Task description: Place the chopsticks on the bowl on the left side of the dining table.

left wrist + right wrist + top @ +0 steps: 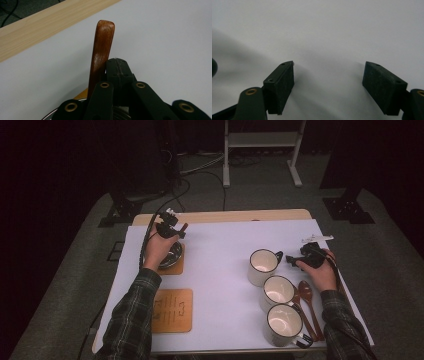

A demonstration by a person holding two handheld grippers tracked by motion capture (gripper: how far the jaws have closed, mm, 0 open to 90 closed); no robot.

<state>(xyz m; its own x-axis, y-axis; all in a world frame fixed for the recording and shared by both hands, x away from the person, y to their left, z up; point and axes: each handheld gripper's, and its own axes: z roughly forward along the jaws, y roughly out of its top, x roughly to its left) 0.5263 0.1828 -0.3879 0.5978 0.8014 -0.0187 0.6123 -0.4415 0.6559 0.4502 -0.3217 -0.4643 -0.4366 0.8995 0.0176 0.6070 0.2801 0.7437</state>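
Over the far-left cup (171, 256), my left jaws clamp a spoon (101, 53). Right jaws gape empty; three cups (278, 291), two spoons (307, 295) wait.

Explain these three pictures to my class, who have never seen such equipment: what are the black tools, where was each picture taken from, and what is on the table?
A person in a plaid shirt holds a black two-jaw hand gripper in each hand. The high view looks down on the white-covered table; the other two pictures come from cameras riding on the grippers.

The left gripper is shut on a brown wooden spoon, above a dark metal bowl on a wooden coaster. The right gripper is open, holding nothing.

Also there: three white mugs, two more wooden spoons and a second coaster.
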